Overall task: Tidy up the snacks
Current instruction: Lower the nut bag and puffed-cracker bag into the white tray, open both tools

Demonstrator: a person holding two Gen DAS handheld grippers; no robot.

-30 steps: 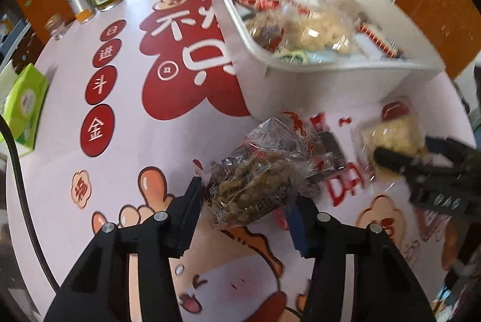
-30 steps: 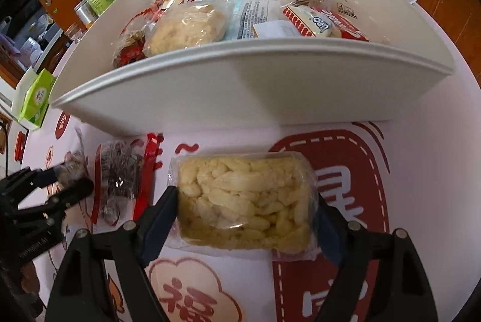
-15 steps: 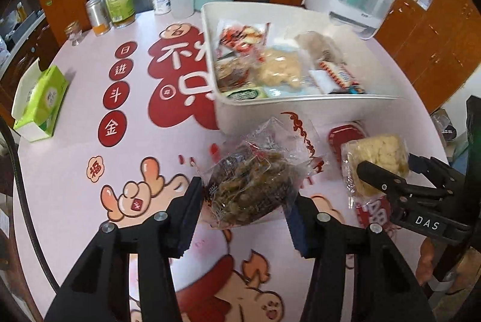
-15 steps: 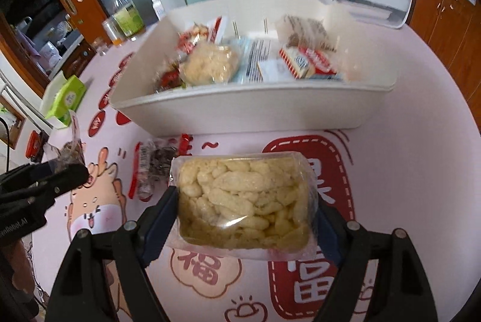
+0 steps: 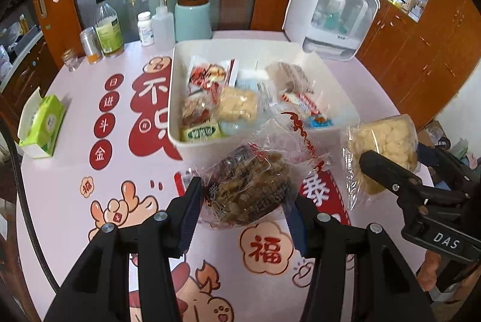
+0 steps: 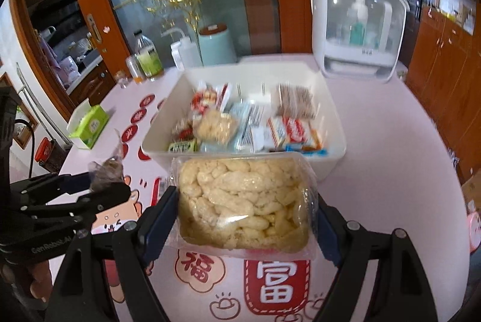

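At the far left of the tabletop [image 5: 69, 171] we see a green tissue box [image 5: 42, 123], and behind it a row of bottles and jars: a small glass jar [image 5: 69, 59], a metal tin [image 5: 90, 45], a bottle with a green label [image 5: 108, 30], a white pill bottle [image 5: 145, 29], a squeeze bottle [image 5: 163, 29] and a pale blue canister [image 5: 192, 18]. Our left tool [image 5: 243, 201] is clenched on a clear bag of dark brown snacks [image 5: 249, 189], lifted clear of the printed tablecloth, just in front of the near wall of the white bin [image 5: 180, 93]. The bin sits in the middle of the tabletop and already holds a jumble of wrapped snacks, among them a pale puffed pack [image 5: 237, 108] and a red and white packet [image 5: 300, 99]. To the right, our right tool [image 6: 245, 210] grips a clear pack of pale yellow puffed sticks [image 6: 243, 201] by its two short sides, held off the tabletop near the bin's front right corner. Behind the bin, at the right, stands a white appliance with a clear window [image 5: 333, 12].
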